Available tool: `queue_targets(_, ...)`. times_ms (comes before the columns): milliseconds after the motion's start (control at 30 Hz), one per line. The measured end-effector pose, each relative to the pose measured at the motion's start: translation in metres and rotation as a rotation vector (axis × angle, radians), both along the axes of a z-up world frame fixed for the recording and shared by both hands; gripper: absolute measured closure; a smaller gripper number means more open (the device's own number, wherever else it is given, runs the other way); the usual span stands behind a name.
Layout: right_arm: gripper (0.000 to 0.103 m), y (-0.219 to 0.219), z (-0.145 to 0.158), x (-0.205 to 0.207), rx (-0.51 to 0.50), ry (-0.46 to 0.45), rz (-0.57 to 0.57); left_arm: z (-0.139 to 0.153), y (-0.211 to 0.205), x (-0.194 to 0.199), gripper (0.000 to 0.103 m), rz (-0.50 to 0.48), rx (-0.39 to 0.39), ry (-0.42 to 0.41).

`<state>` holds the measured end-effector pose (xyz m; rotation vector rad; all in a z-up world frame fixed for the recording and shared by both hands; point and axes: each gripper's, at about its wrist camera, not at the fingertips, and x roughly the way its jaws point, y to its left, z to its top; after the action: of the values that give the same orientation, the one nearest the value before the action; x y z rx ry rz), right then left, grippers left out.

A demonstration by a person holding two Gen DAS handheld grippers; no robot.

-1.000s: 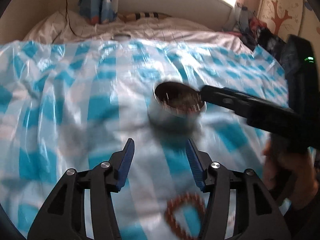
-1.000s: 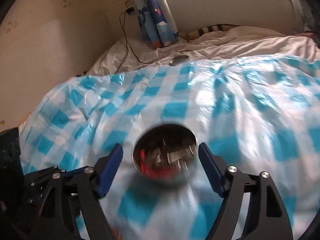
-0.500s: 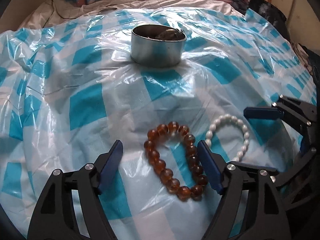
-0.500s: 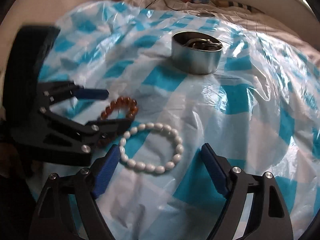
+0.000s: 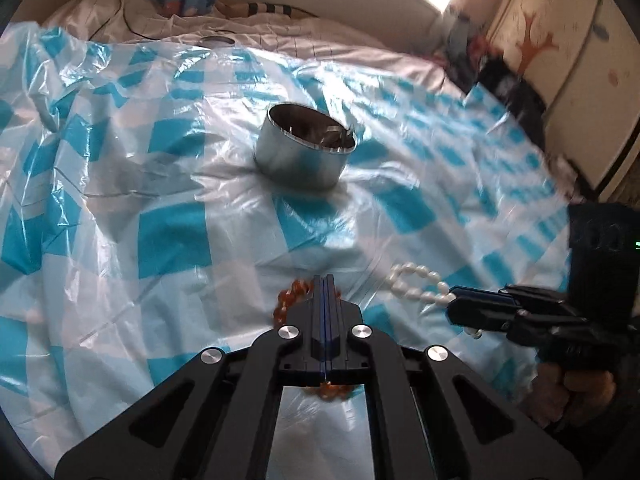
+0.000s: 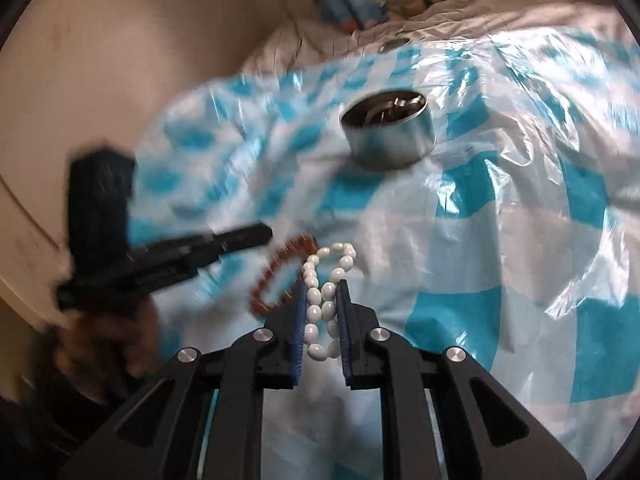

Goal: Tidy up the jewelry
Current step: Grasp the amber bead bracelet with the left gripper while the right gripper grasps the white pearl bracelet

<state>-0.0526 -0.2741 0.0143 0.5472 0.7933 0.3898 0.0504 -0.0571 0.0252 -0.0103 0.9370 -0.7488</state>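
Note:
A round metal tin with shiny pieces inside stands on the blue-checked plastic sheet; it also shows in the right wrist view. My left gripper is shut on the amber bead bracelet, most of which is hidden behind the fingers; it hangs from that gripper in the right wrist view. My right gripper is shut on the white pearl bracelet, squeezed between the blue pads. In the left wrist view that gripper holds the white bracelet.
The plastic sheet covers a bed with white bedding behind. A small round object lies at the sheet's far edge. A wall runs along the left side. A dark device sits at the right.
Both grippers have closed: the left on the amber bracelet, the right on the white one. Both bracelets are lifted off the sheet and the views have tilted up.

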Motion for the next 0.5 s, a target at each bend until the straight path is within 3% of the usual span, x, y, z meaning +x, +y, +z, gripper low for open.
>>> queue_targets(100, 0.087, -0.012, 0.003, -0.001, 0.092, -0.026, -0.023, -0.005, -0.003, 0.002, 0.103, -0.006, 0.02, 0.019)
queue_targets(267, 0.087, -0.021, 0.012, -0.003, 0.176, -0.077, -0.031, -0.028, -0.022, 0.002, 0.101, -0.014, 0.214, 0.002)
queue_targets(400, 0.087, -0.022, 0.016, -0.002, 0.189, -0.092, -0.031, -0.033, -0.03, -0.004, 0.097, -0.037, 0.263, -0.031)
queue_targets(500, 0.087, -0.025, 0.017, -0.005, 0.201, -0.107, -0.037, -0.031, -0.03, -0.006, 0.103, -0.053, 0.262, -0.039)
